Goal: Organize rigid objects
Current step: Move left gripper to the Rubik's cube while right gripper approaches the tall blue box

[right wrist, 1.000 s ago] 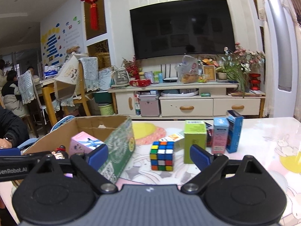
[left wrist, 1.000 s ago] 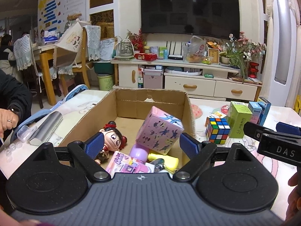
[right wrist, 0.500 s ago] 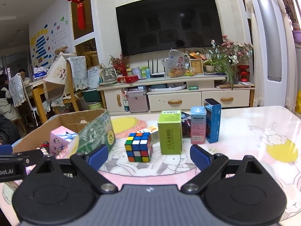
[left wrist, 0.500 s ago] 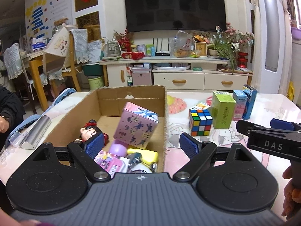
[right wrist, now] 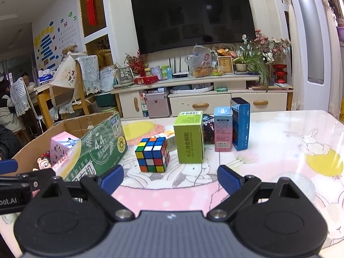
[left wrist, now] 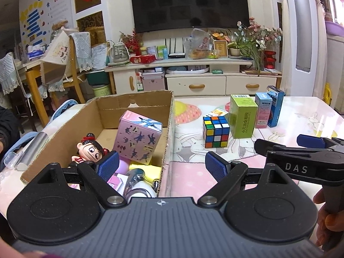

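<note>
Both my tongs, left point(left wrist: 161, 165) and right point(right wrist: 170, 178), are released and empty; I judge the cube point(right wrist: 153, 154), frame centre, comes next, bound for the box point(left wrist: 167, 116).

The cardboard box point(left wrist: 133, 107) is made of rough brown card, and its torn top edge is showing a wavy paper core. Its outer side point(right wrist: 103, 144) is being covered by a shiny green print. The worktop point(right wrist: 279, 129) is being covered by a smooth, glossy sheet that is catching the light. The puzzle cube point(right wrist: 153, 154) is made of shiny plastic with bright stickers. The green carton point(right wrist: 189, 137) and the pink box point(left wrist: 137, 139) are made of smooth printed paper card. The doll point(left wrist: 91, 148) is made of glossy plastic. The left gripper point(left wrist: 161, 167) and the right gripper point(right wrist: 169, 177) are made of matt black plastic, with ridged blue pads point(left wrist: 107, 167) and small shiny metal screws point(left wrist: 114, 199).
</note>
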The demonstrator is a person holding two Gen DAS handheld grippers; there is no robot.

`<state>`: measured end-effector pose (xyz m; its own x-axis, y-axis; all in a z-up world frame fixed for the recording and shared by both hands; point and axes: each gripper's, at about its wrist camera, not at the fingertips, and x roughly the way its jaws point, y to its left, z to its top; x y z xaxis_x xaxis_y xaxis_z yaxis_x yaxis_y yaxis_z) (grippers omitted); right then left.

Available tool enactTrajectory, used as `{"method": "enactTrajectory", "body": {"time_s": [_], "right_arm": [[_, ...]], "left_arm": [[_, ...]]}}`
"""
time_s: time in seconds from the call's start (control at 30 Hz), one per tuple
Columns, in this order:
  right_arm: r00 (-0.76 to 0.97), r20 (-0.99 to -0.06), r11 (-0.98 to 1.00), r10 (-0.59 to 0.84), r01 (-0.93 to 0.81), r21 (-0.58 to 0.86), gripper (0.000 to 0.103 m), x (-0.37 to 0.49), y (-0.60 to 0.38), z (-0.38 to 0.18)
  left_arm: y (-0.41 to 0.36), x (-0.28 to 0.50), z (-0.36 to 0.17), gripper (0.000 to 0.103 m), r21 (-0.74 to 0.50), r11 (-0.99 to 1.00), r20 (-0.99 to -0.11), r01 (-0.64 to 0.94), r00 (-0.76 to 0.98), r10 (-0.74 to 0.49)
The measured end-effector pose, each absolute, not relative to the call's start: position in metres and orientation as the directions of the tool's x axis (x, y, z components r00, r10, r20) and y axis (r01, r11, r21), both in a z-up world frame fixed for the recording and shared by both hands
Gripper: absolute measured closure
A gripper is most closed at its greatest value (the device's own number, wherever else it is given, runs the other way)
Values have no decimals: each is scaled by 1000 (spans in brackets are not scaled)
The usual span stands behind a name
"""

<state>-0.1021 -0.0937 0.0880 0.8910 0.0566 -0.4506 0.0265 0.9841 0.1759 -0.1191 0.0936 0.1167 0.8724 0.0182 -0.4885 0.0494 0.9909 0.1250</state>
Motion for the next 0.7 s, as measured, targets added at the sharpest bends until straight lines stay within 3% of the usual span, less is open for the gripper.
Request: {"method": "enactTrajectory", "body": {"time_s": [0.7], "right_arm": [[882,-466,981,68,27,194,9,-96,-107,84]], "left_arm": [[92,-121,114,0,141,986,-502,86,865,-3]]}}
